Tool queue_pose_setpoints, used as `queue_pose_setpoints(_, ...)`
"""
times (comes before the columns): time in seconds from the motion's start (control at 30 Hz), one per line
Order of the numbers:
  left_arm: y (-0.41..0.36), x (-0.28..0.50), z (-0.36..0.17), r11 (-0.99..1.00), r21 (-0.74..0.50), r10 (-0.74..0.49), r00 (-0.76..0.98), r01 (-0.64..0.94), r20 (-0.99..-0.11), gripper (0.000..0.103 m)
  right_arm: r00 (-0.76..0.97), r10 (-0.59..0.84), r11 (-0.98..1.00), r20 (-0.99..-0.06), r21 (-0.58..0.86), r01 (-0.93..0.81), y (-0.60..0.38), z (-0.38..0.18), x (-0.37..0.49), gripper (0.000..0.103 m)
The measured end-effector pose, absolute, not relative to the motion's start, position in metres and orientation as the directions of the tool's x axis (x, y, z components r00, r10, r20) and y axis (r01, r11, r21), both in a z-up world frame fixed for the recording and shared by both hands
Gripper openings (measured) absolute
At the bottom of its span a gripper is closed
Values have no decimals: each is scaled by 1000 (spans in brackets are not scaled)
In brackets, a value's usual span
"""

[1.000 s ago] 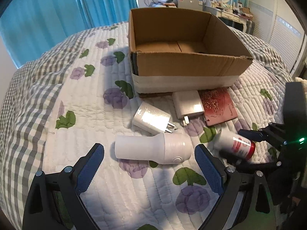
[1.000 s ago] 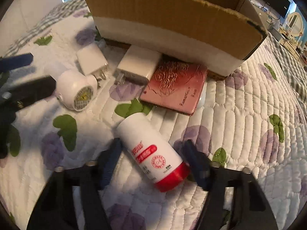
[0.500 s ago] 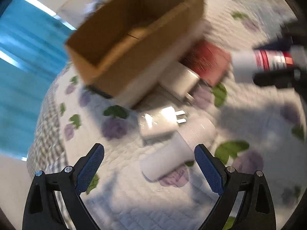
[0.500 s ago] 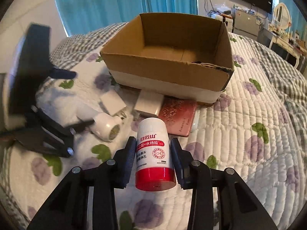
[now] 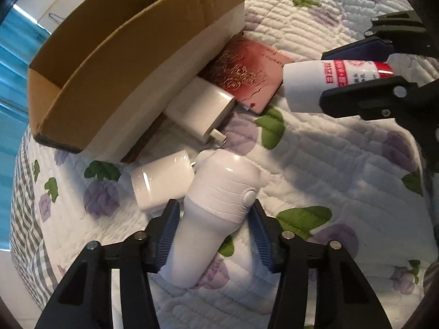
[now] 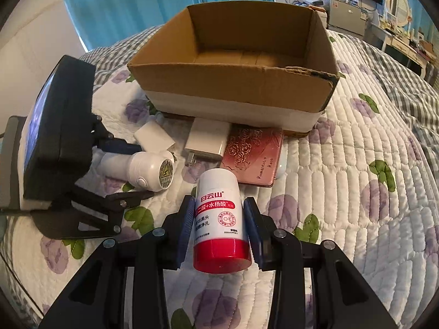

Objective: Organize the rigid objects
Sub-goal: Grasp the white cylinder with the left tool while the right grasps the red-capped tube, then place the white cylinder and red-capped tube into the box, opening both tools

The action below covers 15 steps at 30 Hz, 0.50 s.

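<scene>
Cardboard box [image 6: 241, 82], open-topped, on quilt [image 6: 356, 181]. Left gripper [image 5: 214, 230] clamps white device [image 5: 216, 213] lying on quilt beside small charger [image 5: 162, 182]. Right gripper [image 6: 219, 219] clamps bottle [image 6: 219, 219], raised before box. Large charger [image 6: 207, 139], pink case [image 6: 253, 153] against box's near wall.

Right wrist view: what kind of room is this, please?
Most likely a bedroom: the work surface is a bed with a floral quilt, blue curtains hang behind, and a dressing table with an oval mirror stands beyond.
</scene>
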<state>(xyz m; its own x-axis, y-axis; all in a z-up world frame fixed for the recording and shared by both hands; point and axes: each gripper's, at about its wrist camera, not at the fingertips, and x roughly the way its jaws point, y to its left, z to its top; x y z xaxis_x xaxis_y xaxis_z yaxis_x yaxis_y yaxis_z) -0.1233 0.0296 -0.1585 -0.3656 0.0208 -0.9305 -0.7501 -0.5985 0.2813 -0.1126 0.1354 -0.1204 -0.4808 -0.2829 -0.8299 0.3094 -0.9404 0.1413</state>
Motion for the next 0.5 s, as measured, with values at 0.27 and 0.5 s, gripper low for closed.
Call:
queue_pose_setpoints(0.27, 28, -115, -126, -669, 223, 102, -385, -709, -917, 46, -522, -291, -941, -802, 143, 306, 143, -96, -105, 36)
queue_pose_setpoints(0.5, 23, -103, -76, -821, 208, 101, -494, -531, -864, 46, -591, -284, -945, -755, 114, 308, 150, -60, -94, 36)
